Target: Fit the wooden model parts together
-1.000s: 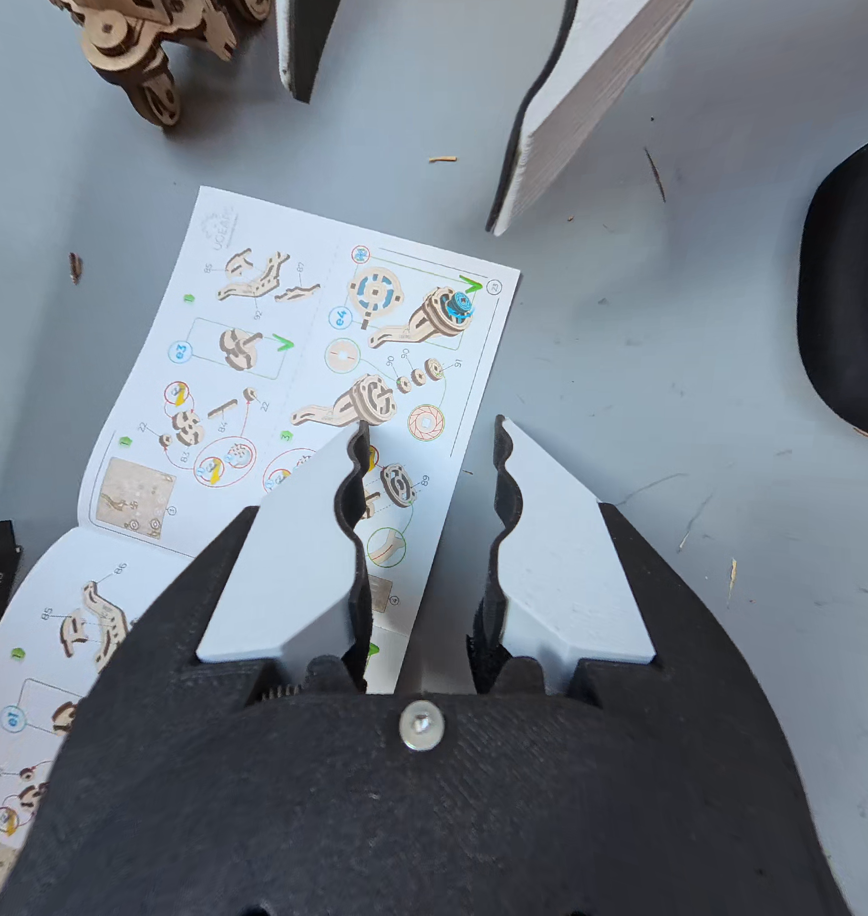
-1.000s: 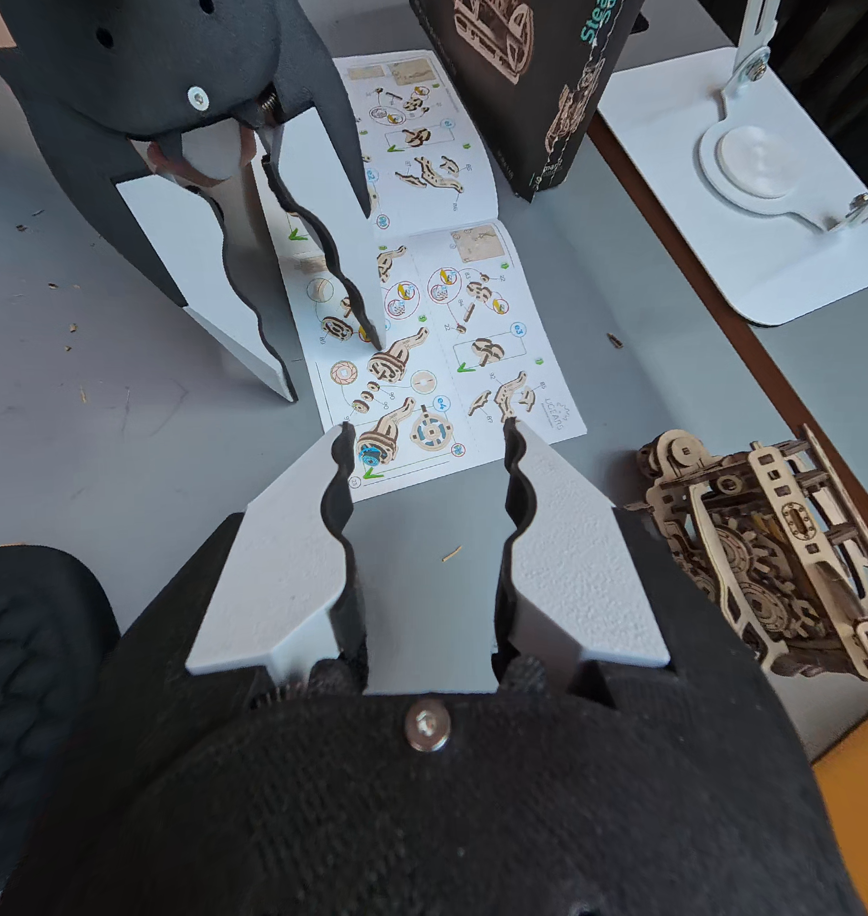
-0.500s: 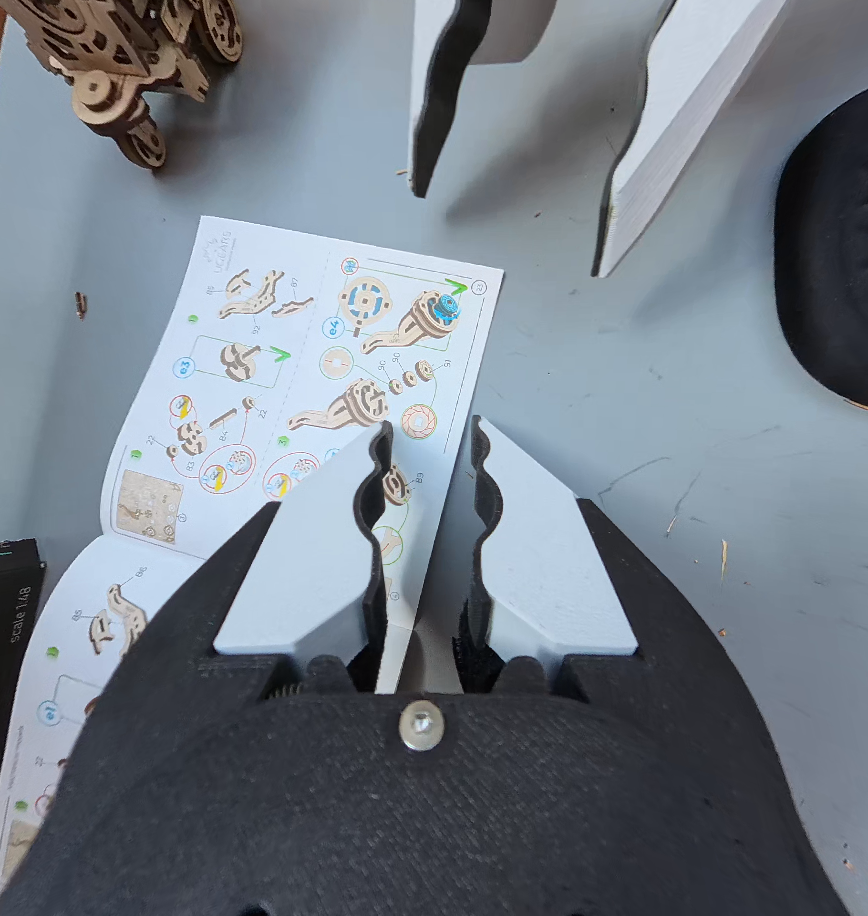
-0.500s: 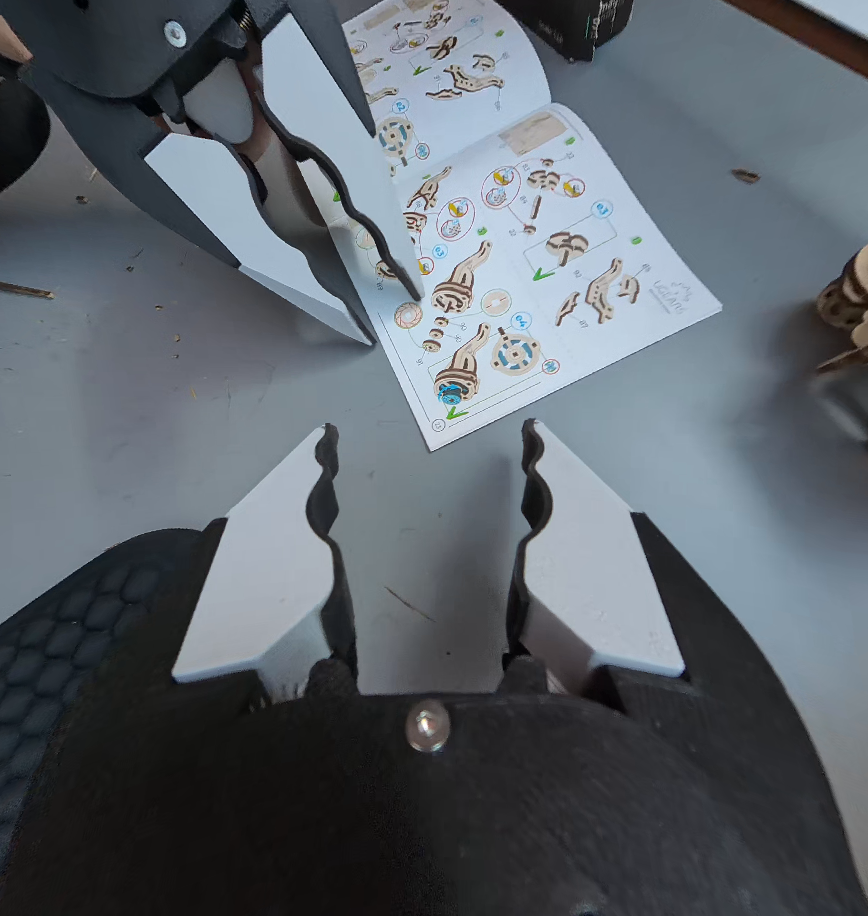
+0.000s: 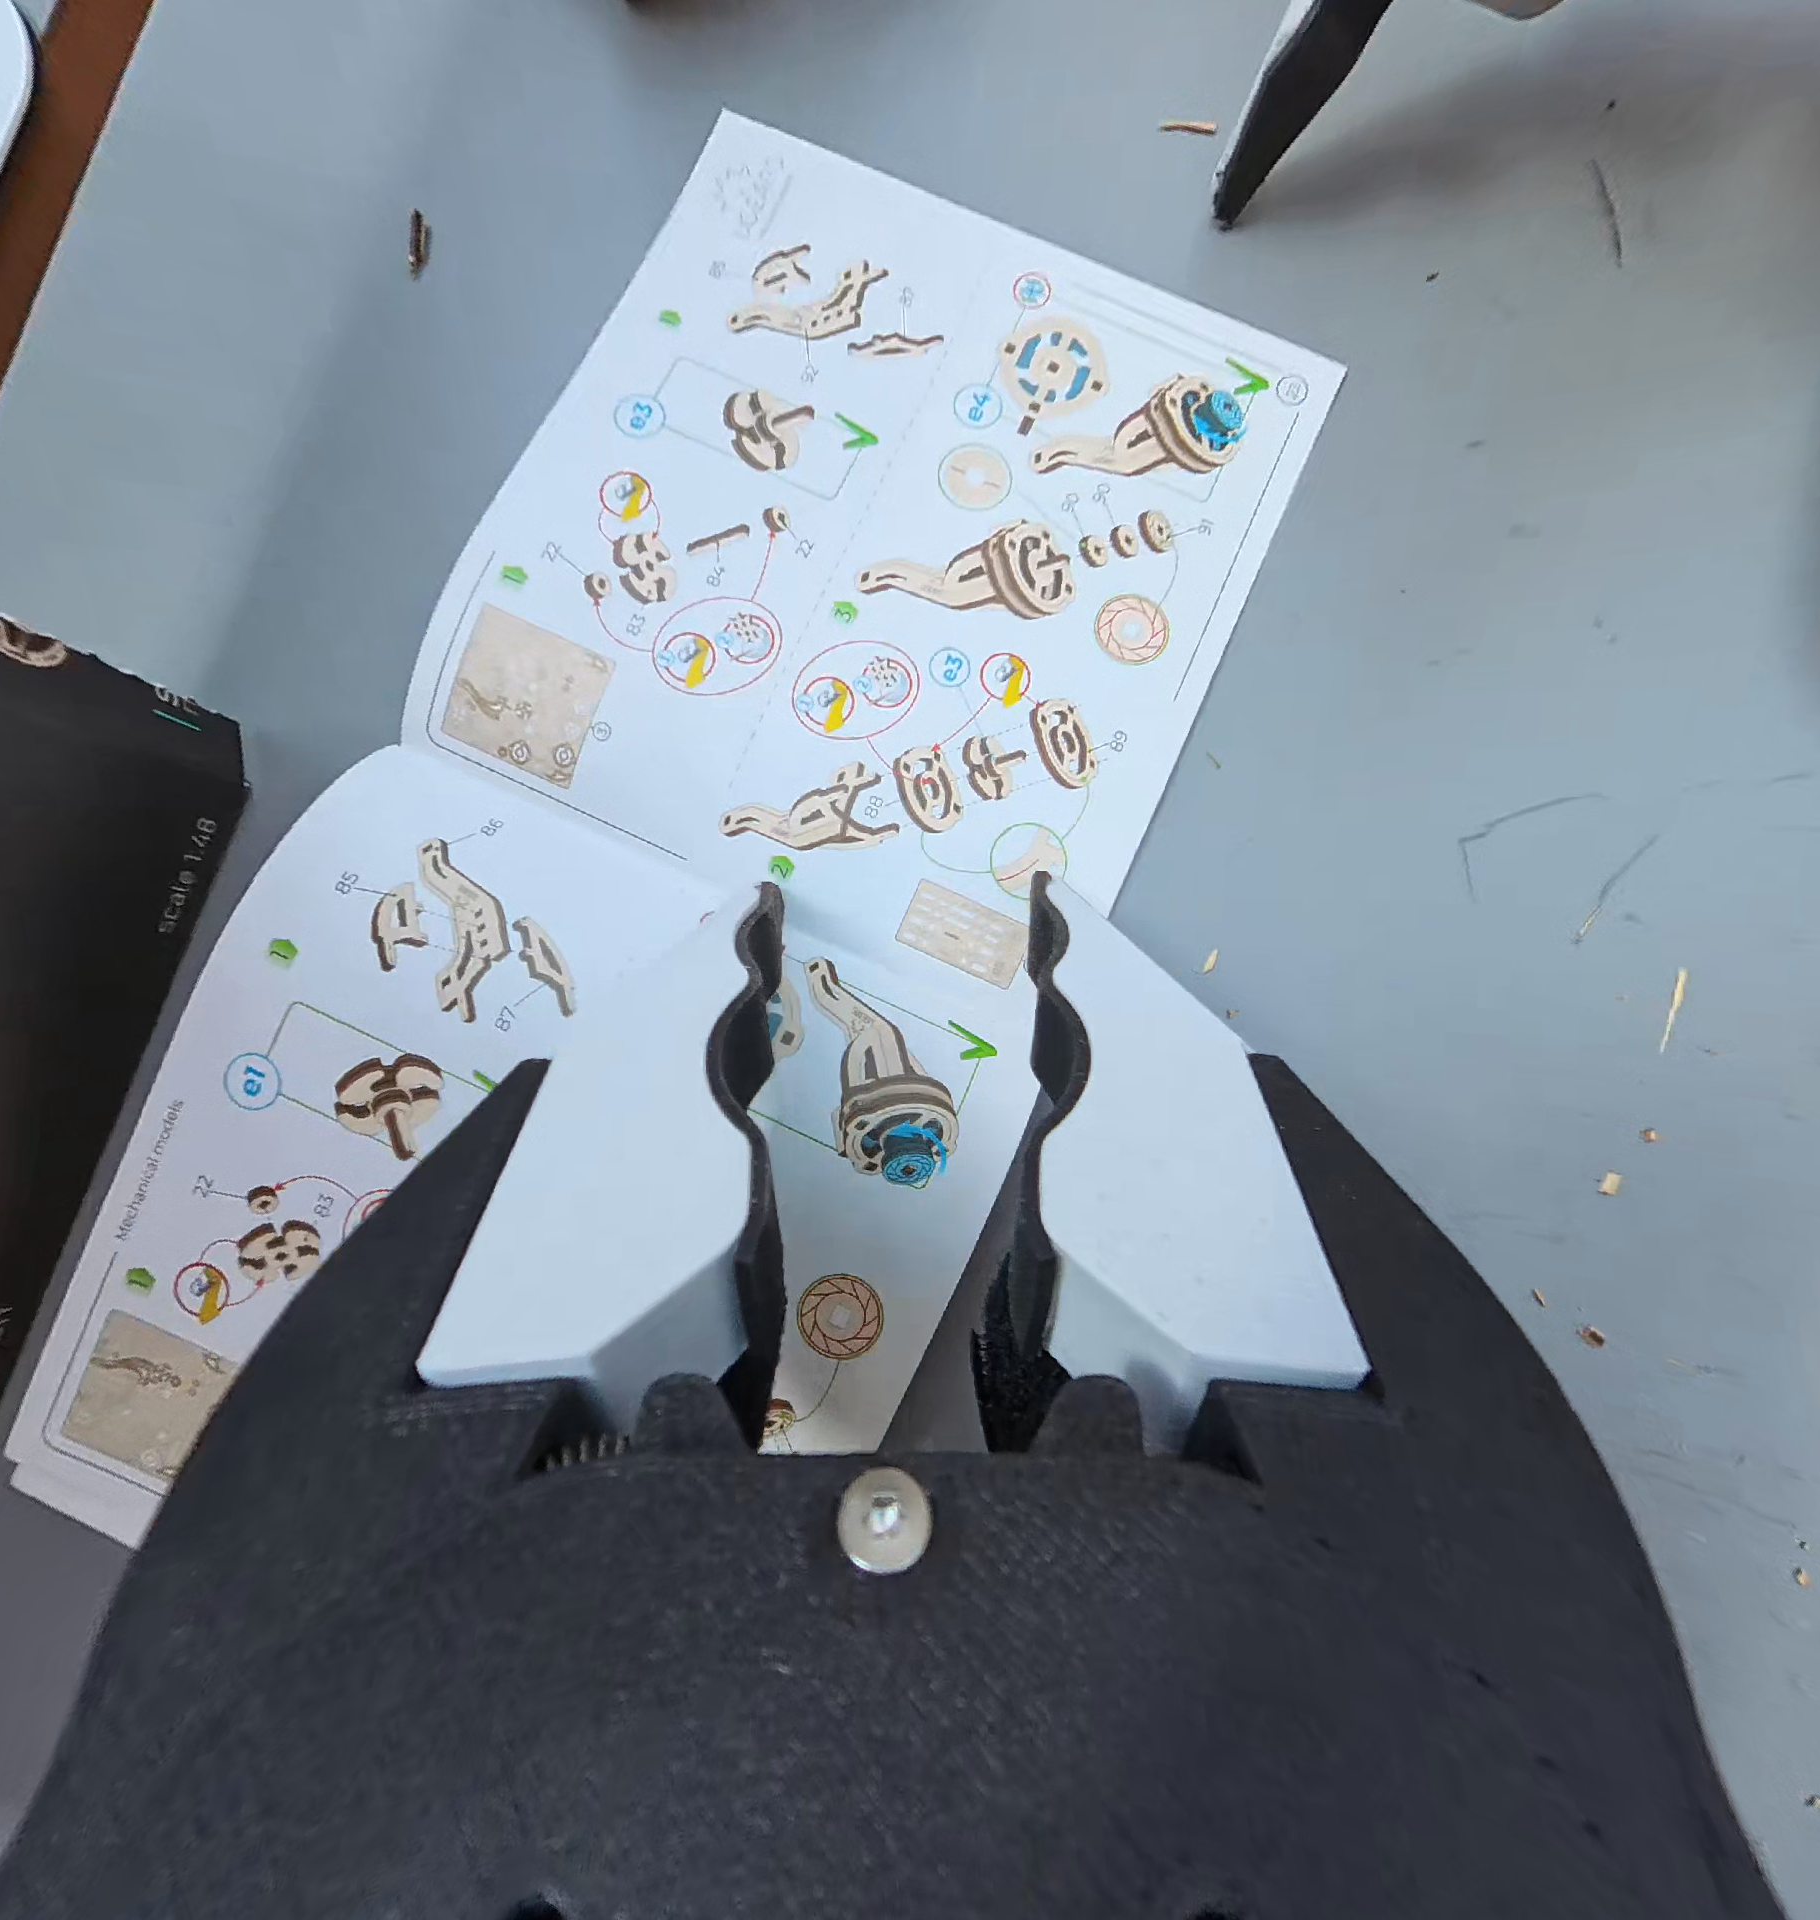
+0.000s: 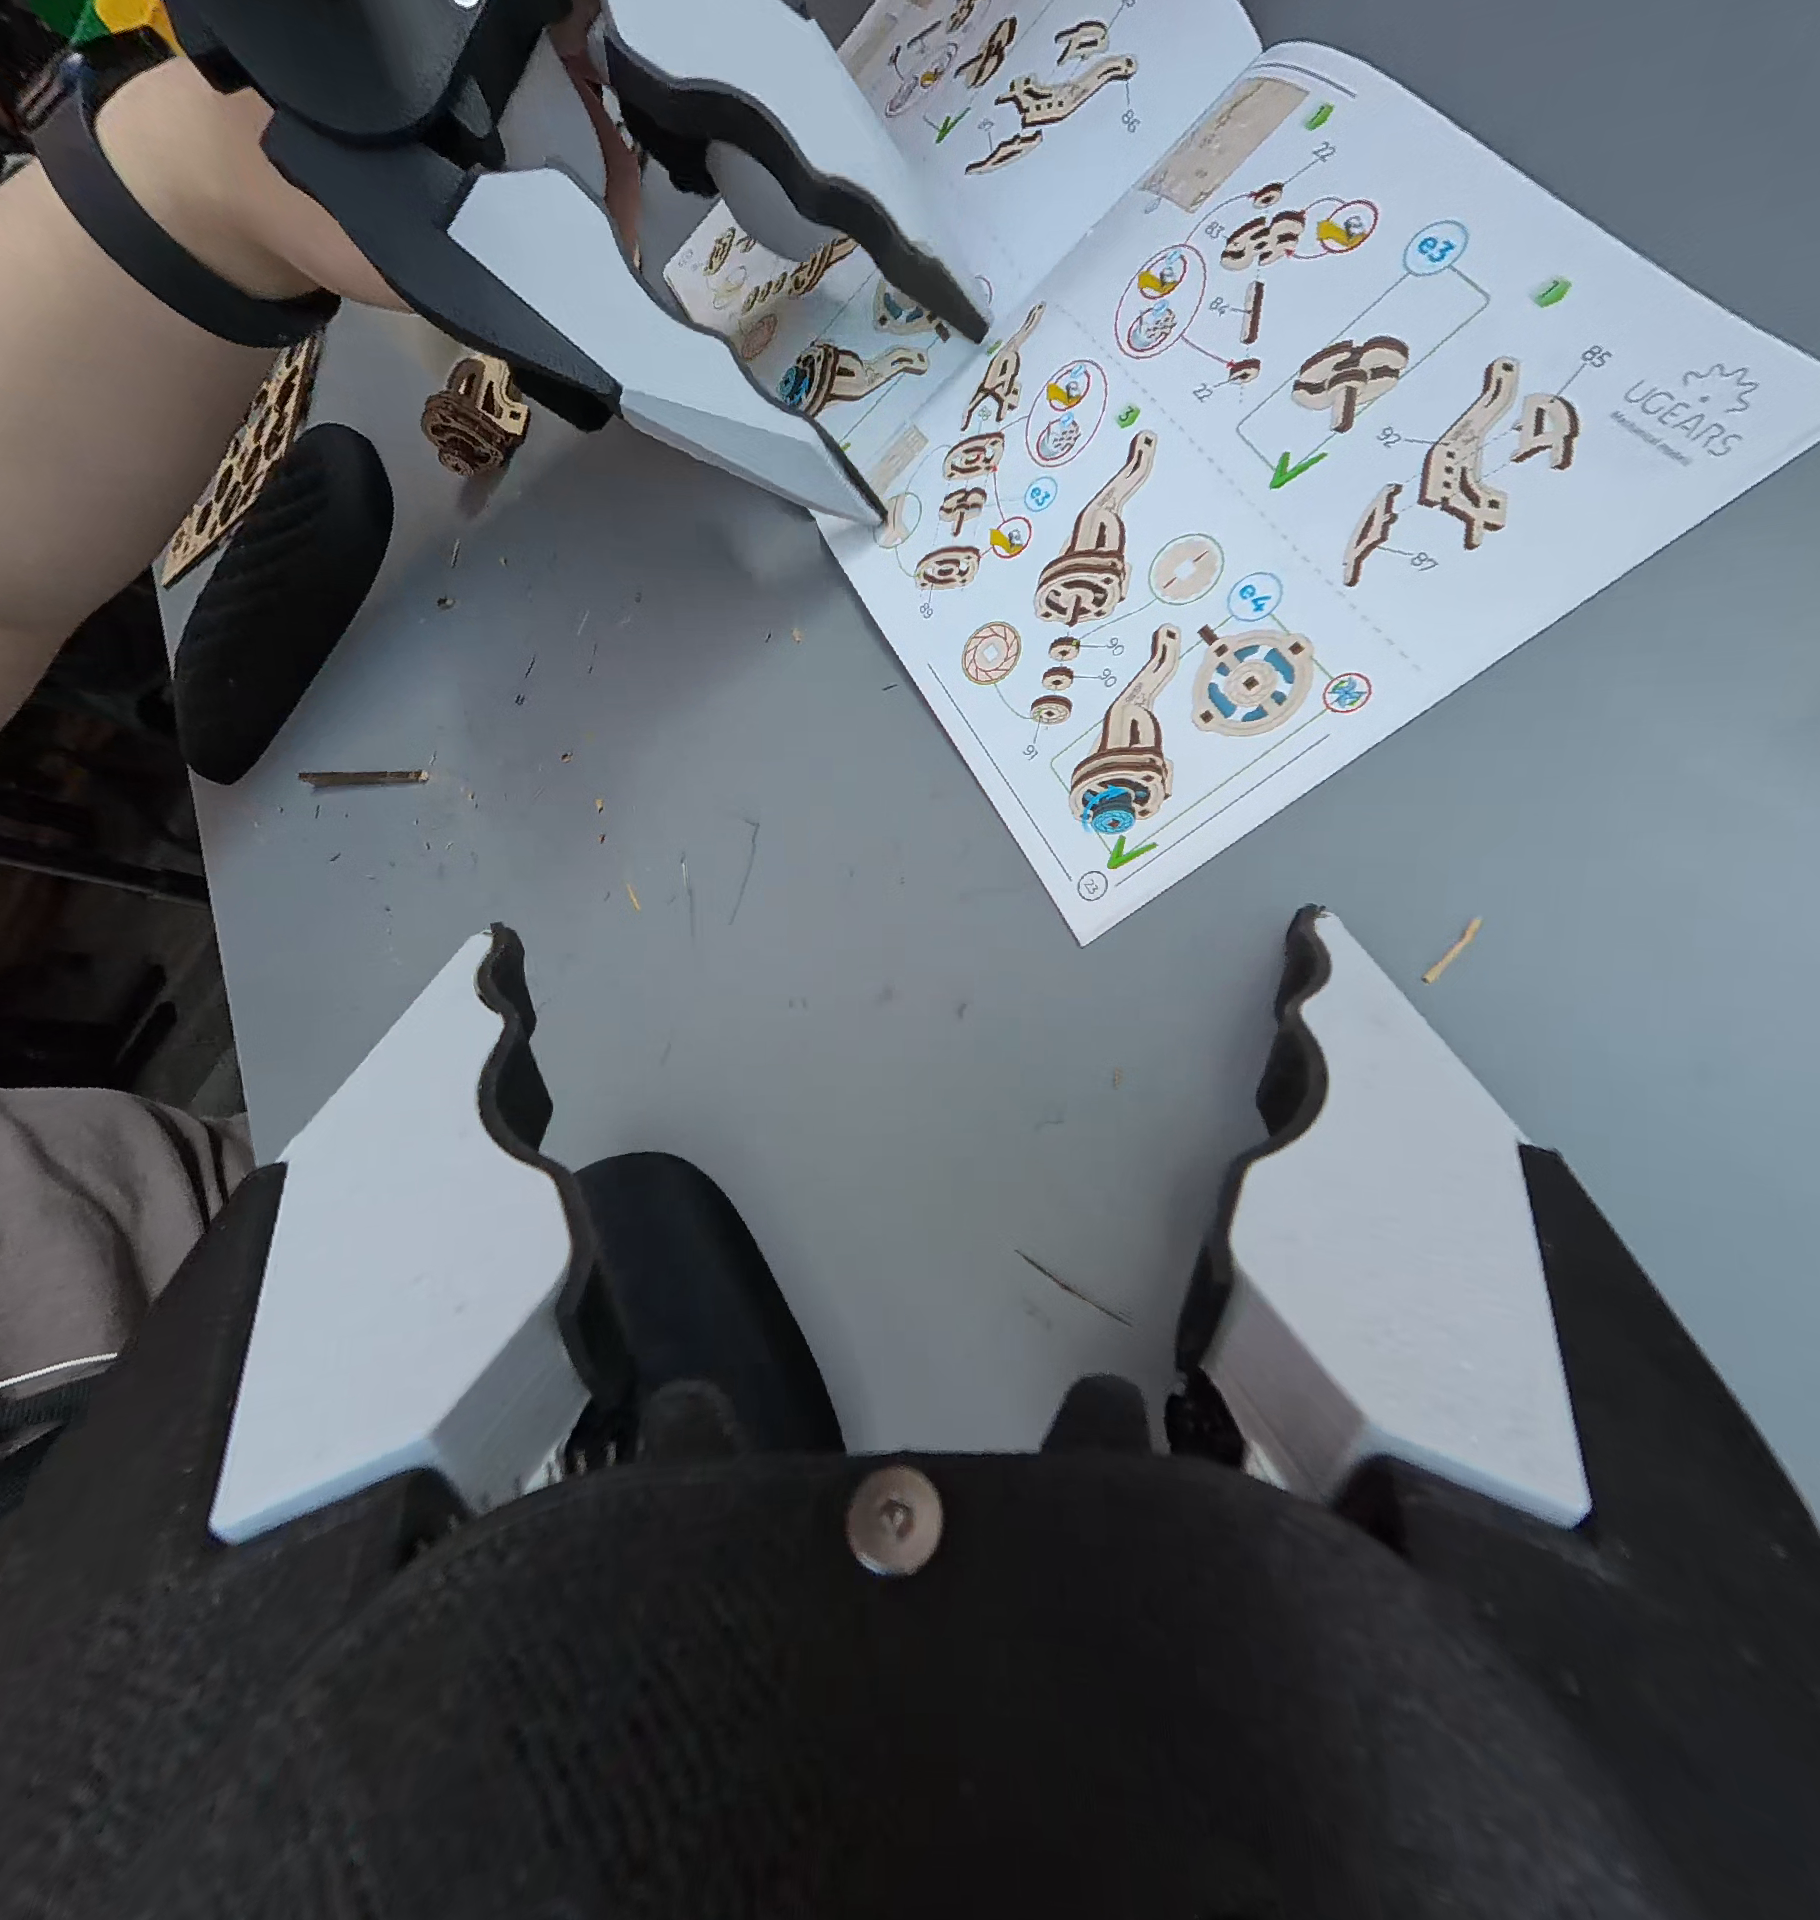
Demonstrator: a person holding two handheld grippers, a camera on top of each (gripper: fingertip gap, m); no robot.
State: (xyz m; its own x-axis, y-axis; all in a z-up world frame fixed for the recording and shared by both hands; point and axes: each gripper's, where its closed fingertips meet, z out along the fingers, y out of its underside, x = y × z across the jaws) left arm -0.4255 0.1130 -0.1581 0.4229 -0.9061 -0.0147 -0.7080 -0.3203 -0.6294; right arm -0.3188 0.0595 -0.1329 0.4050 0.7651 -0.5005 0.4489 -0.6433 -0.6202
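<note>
Wooden model part (image 6: 475, 416) lies untouched; right tool (image 6: 906, 935) gapes wider than before, left tool (image 5: 901, 899) open, both empty.

The right hand-held gripper (image 6: 901, 935) hangs wide apart and bare over the grey table (image 6: 885, 1039) beside the instruction booklet (image 6: 1301, 468).

**Your rig, as seen**

Left gripper (image 5: 904, 899): you carry a black, coarse-textured printed body, rounded and flaring wide toward the fingers. One silver round-head screw (image 5: 883, 1519) sits on its centreline. The fingers (image 5: 615, 1174) are pale blue-white wedges tapering to points, each lined inside with a wavy black pad.

Right gripper (image 6: 904, 925): same build, black grainy shell, a duller grey screw (image 6: 893, 1519), pale wedge fingers (image 6: 1405, 1226) with scalloped black pads.

A black strap (image 6: 147, 249) crosses your forearm behind the left gripper. Grey cloth with dark stripes (image 6: 75, 1216) shows at the right wrist view's left edge.
</note>
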